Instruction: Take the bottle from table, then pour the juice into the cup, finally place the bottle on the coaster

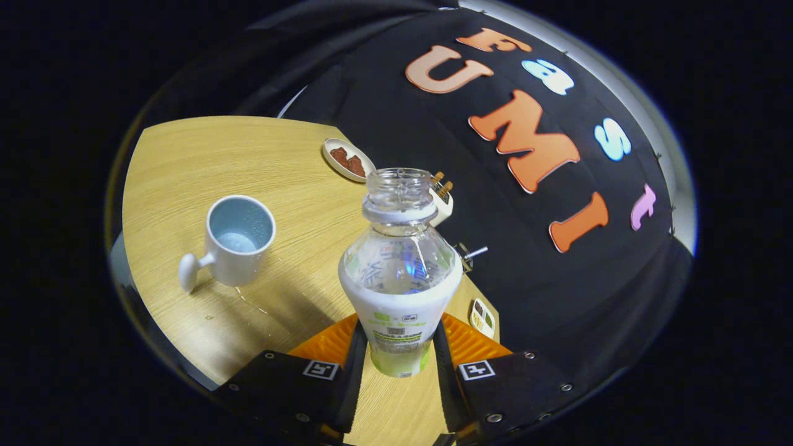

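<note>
A clear, uncapped bottle (399,272) with a white and green label sits between my fingers, and my gripper (399,353) is shut on its lower part. The bottle is held roughly upright over the wooden table (186,161), and it looks mostly empty. To the left of the bottle, beyond my fingers, a white cup (238,241) with a pale blue inside stands on the table, its handle pointing toward the near edge. There is some liquid at its bottom. A few drops lie on the wood just beside the cup.
A small white dish (348,159) with brown pieces lies at the table's far edge. A white holder (442,201) with brown sticks stands behind the bottle neck. A metal screw (474,253) and a small white item (482,317) sit near the right table edge.
</note>
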Demonstrator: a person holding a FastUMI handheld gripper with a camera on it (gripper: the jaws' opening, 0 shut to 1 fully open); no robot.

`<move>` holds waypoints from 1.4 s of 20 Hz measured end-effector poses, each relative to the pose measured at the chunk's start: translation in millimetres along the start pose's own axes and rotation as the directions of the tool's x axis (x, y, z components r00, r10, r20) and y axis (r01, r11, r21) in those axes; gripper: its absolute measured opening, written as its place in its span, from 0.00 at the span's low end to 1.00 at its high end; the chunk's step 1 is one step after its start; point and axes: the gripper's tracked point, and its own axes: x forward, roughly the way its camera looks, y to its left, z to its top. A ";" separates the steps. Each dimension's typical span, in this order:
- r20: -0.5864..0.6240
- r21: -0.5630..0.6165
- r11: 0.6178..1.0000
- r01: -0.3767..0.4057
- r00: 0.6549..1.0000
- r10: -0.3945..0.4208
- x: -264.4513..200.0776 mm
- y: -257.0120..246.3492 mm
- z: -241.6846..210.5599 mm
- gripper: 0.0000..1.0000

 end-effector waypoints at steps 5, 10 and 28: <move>0.037 0.335 0.938 -0.086 0.996 0.078 34.8 -25.8 9.1 0.56; 0.109 0.558 0.822 -0.111 0.992 0.060 95.3 -48.3 32.6 0.56; 0.068 0.681 0.720 -0.133 0.991 0.118 197.0 -10.5 4.2 0.63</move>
